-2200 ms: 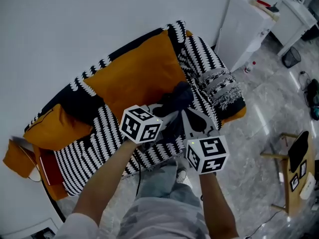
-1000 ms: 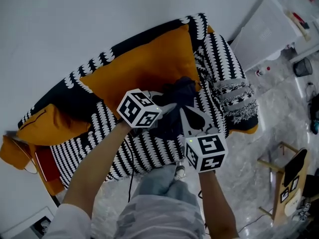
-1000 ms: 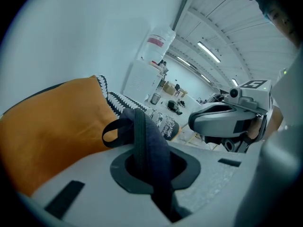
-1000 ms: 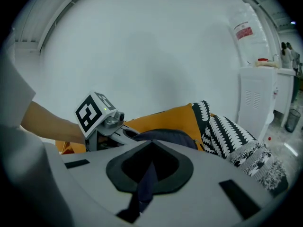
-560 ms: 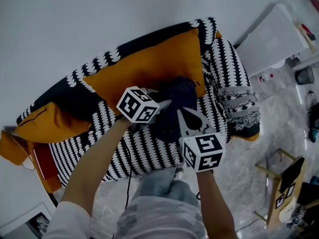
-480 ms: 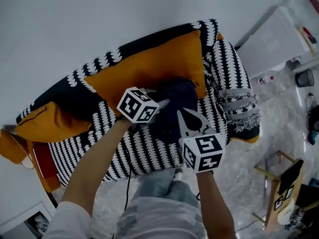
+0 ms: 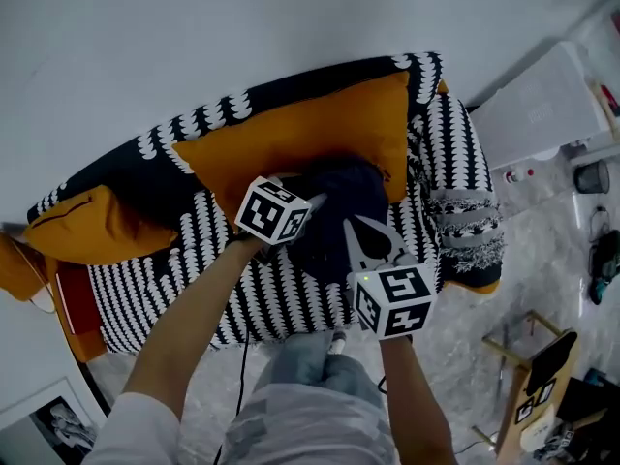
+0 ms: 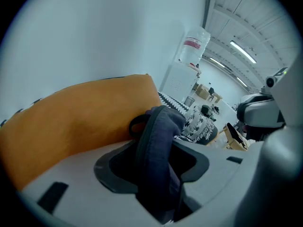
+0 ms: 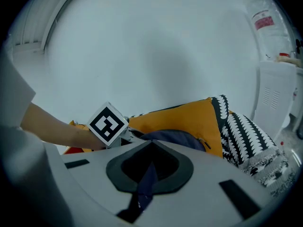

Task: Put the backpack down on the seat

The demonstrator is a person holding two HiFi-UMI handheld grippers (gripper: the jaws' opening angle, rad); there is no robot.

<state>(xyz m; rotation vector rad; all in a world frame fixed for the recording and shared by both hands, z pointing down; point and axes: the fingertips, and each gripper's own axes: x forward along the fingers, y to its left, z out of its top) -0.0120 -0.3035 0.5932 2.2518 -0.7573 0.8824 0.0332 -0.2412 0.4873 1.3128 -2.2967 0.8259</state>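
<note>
A dark navy backpack (image 7: pixel 341 201) rests on the striped sofa seat (image 7: pixel 281 294), leaning against the big orange cushion (image 7: pixel 291 143). My left gripper (image 7: pixel 312 201) is at the bag's left side. In the left gripper view a padded shoulder strap (image 8: pixel 158 131) runs between its jaws, which are opening, with a gap beside the strap (image 8: pixel 158 171). My right gripper (image 7: pixel 356 226) is at the bag's front edge. In the right gripper view its jaws (image 9: pixel 149 167) are shut on a thin dark strap (image 9: pixel 146 186), with the backpack (image 9: pixel 177 138) just beyond.
A smaller orange cushion (image 7: pixel 92 226) lies at the sofa's left end and a fringed throw (image 7: pixel 465 231) at its right end. A white cabinet (image 7: pixel 542 105) stands right of the sofa. A wooden chair (image 7: pixel 528 381) is on the marble floor at lower right.
The backpack has sunk lower onto the seat, against the orange cushion. Both grippers have stayed at the bag and moved slightly toward the sofa back.
</note>
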